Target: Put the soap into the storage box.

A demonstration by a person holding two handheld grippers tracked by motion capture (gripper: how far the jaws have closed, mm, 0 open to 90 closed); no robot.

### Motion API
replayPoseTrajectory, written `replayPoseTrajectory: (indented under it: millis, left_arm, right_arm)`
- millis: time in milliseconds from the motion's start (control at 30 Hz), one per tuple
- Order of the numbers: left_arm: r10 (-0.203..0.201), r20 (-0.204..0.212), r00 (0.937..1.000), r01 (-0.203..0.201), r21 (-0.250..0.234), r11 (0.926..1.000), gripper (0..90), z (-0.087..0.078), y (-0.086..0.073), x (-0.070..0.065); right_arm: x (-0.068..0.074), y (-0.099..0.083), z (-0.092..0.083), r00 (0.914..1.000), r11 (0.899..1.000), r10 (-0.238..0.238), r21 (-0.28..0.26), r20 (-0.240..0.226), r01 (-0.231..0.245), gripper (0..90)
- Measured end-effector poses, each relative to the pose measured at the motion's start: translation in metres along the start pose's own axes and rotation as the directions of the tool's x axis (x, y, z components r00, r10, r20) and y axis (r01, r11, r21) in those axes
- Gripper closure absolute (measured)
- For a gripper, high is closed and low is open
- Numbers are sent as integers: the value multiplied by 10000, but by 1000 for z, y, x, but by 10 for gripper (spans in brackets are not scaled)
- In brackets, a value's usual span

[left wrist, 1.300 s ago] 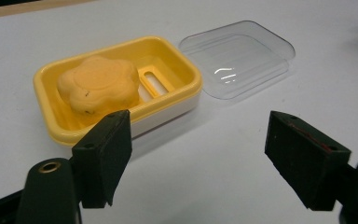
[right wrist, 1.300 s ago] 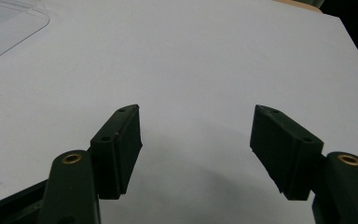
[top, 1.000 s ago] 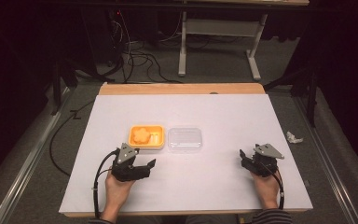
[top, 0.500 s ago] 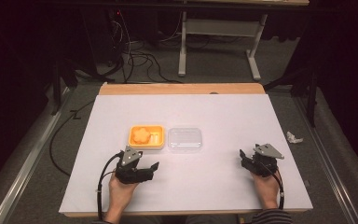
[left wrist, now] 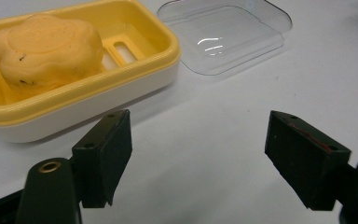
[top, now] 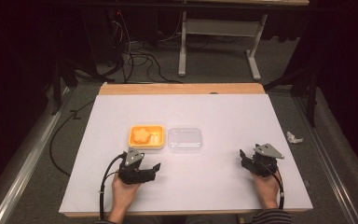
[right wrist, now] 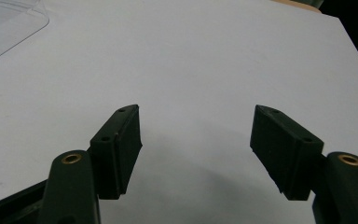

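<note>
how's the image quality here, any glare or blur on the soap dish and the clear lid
High view: dim surroundings, evenly lit table, soap dish small but sharp. Left gripper view: bright glare streaks on the clear lid, soap crisp, near jaws slightly soft. Right gripper view: soft shadow under the jaws, lid corner faint at the frame edge.

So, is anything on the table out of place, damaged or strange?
Mostly tidy. The soap in the yellow dish has small dark marks, and the clear lid lies off, beside the dish. A crumpled white scrap lies on the floor.
</note>
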State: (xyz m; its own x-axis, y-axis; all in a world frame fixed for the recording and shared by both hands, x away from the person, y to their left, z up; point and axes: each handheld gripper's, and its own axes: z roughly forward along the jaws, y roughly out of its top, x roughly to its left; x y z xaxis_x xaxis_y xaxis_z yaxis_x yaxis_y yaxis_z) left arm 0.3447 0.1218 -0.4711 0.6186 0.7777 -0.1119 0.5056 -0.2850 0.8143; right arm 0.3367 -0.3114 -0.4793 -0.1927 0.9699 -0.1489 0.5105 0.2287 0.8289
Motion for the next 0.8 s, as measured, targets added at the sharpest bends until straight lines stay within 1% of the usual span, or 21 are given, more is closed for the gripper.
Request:
replayPoseTrajectory:
  millis: [100, 233, 500, 600, 667, 733, 800]
  left_arm:
    - [-110, -57, 9999, 110, 12, 9999, 235, 3, -2, 0]
    - [40, -219, 9998, -37, 176, 9998, 233, 6, -3, 0]
    - [186, -401, 9990, -177, 224, 9996, 228, 11, -5, -1]
    - [325, -465, 9984, -314, 257, 9992, 228, 14, -6, -2]
    - [329, -469, 9984, -317, 260, 9992, 228, 14, -6, -3]
    - [240, -448, 9987, -232, 179, 9996, 226, 13, -6, -2]
    - [250, -515, 9984, -240, 201, 9995, 222, 14, -7, -3]
  right_arm:
    - [0, 0, 0, 10000, 10000, -6, -3, -1, 6, 340]
    - [0, 0, 0, 10000, 10000, -1, -1, 4, 1, 340]
    - [0, 0, 0, 10000, 10000, -23, -7, 11, 23, 339]
    - [0, 0, 0, 10000, 10000, -19, -29, 9, 19, 339]
    - [0, 0, 0, 10000, 10000, -12, -30, 2, 12, 339]
    - [0, 0, 0, 10000, 10000, 8, -43, 21, -8, 339]
    - [0, 0, 0, 10000, 10000, 9, -47, 20, -9, 339]
